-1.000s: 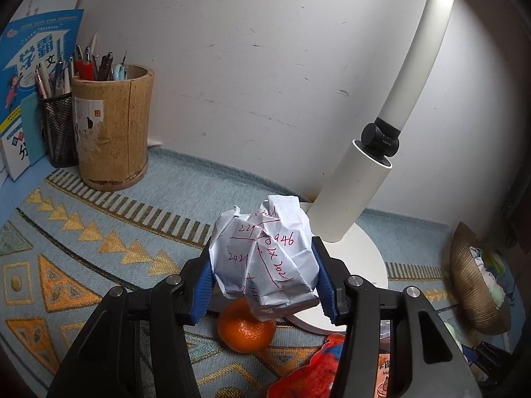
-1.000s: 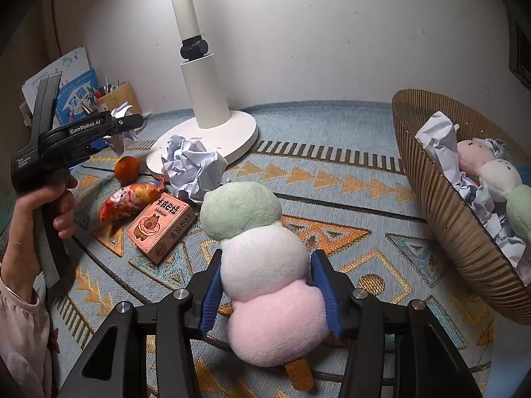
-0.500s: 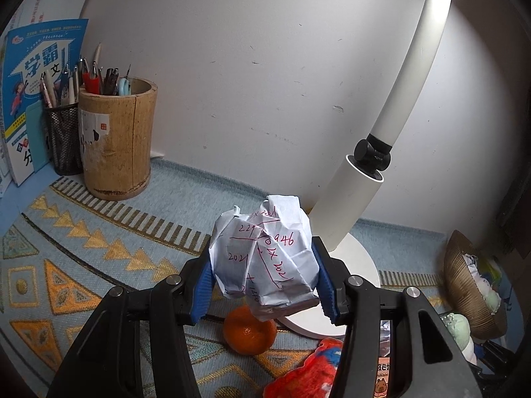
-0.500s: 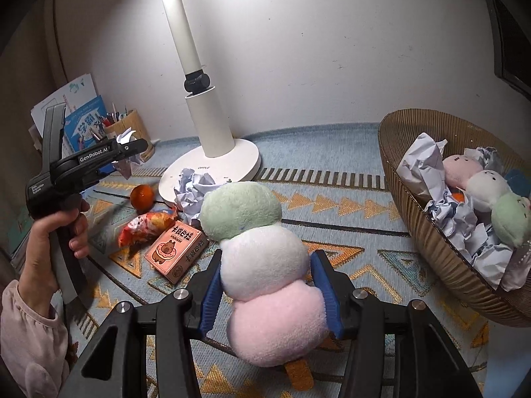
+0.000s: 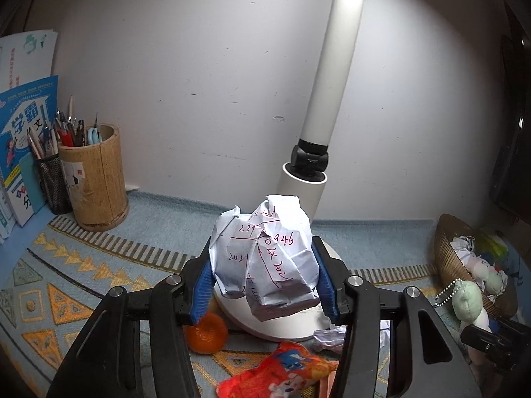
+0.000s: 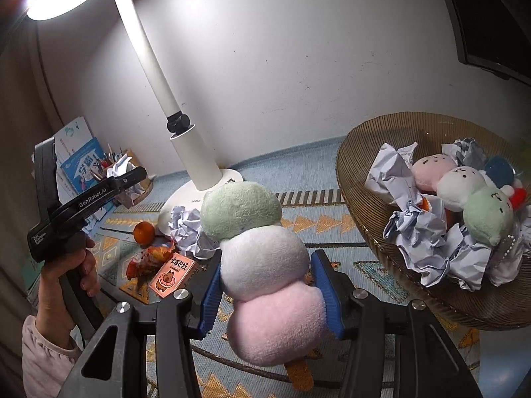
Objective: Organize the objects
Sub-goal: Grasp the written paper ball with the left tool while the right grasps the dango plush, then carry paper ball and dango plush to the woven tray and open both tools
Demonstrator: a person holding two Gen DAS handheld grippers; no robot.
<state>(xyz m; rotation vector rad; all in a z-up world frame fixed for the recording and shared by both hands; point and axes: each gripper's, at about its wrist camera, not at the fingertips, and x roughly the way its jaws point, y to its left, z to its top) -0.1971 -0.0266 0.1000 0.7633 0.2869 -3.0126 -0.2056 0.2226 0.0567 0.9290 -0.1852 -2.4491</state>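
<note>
My left gripper (image 5: 262, 278) is shut on a crumpled paper ball (image 5: 265, 255) with red writing, held above the lamp base (image 5: 292, 318). My right gripper (image 6: 268, 282) is shut on a plush dango skewer (image 6: 262, 258) of green, white and pink balls, lifted over the mat. To its right stands the woven basket (image 6: 365, 165), which holds crumpled papers (image 6: 401, 179) and another plush skewer (image 6: 464, 185). The left gripper (image 6: 127, 174) shows at the far left of the right wrist view, held by a hand (image 6: 66, 265).
On the patterned mat (image 6: 318, 222) lie an orange (image 5: 205, 333), a red snack bag (image 5: 282, 371), a pink box (image 6: 172, 277) and another paper ball (image 6: 189, 229). A white desk lamp (image 5: 332, 106) stands mid-table. A bamboo pen cup (image 5: 96, 182), mesh cup and books are back left.
Both grippers rose with their loads. The left wrist view swung right, so the lamp post stands nearly upright. The basket now looks nearer and higher in the right wrist view.
</note>
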